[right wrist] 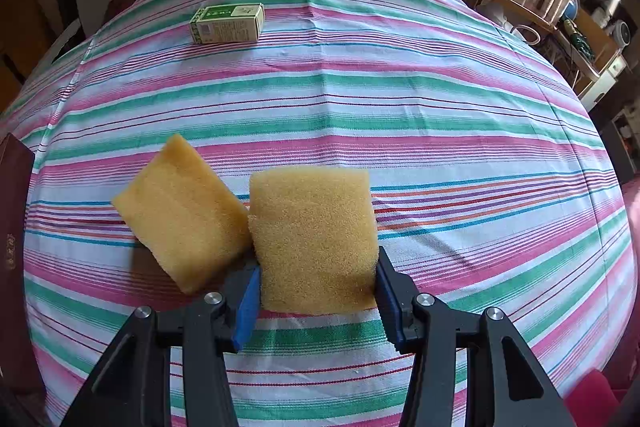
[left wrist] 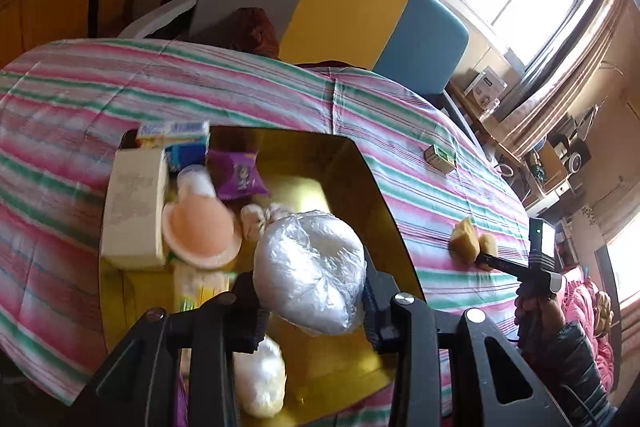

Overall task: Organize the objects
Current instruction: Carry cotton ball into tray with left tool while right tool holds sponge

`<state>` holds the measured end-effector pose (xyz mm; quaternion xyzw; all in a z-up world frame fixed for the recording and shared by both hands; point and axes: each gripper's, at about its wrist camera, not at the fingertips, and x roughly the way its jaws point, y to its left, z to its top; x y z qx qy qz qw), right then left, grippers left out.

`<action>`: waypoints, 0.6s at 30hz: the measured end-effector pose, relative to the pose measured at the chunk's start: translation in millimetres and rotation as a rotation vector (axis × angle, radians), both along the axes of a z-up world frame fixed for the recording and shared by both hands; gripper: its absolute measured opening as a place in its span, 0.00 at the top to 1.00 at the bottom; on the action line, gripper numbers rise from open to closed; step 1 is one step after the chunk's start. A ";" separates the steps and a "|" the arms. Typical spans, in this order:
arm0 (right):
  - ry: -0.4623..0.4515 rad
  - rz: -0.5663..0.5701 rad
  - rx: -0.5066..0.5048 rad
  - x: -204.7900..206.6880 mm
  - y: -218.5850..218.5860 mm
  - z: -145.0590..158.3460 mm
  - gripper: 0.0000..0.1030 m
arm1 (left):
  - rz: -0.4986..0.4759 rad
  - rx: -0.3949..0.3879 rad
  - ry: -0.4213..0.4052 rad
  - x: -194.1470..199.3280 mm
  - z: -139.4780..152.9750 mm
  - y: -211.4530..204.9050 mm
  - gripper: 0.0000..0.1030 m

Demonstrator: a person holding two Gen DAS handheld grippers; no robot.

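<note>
left gripper [left wrist: 310,301]: over the gold tray [left wrist: 360,171], pointing down into it; fingers closed on the plastic-wrapped white bundle [left wrist: 312,271], pads pressed into both its sides.
bundle: clear crinkled film over a rounded white mass, held above the tray's near middle.
tray contents: cream box [left wrist: 134,203] at the left, peach round lid [left wrist: 200,235] just right of it, purple packet [left wrist: 238,175] further back, blue-and-white carton [left wrist: 174,135] at the far left corner. Motion blur on all of these.
right gripper [right wrist: 318,291]: low over the striped cloth [right wrist: 440,107] on the bench, level with it; fingers [right wrist: 248,301] part open, bracketing the right sponge [right wrist: 314,239]. Blue pads right at its two sides; firm grip or not, cannot tell.
sponges: two yellow porous blocks. Left sponge [right wrist: 182,211] tilted, its corner touching the right one.
green box [right wrist: 228,23]: far side of the cloth, well apart from the sponges, lying flat.
</note>
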<state>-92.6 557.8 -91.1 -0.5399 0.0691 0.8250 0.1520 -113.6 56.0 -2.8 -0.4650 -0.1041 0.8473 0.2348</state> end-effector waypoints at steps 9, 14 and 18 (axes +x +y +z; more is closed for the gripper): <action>-0.001 0.001 0.002 0.3 -0.8 0.1 0.51 | -0.063 -0.081 -0.038 -73.8 -21.3 59.0 0.64; -0.001 -0.001 -0.001 0.3 -0.9 0.1 0.51 | -0.075 -0.151 -0.107 -110.4 -53.5 81.3 0.64; -0.002 -0.003 -0.002 -0.2 -2.2 0.0 0.50 | -0.078 -0.206 -0.123 -122.7 -70.4 91.1 0.63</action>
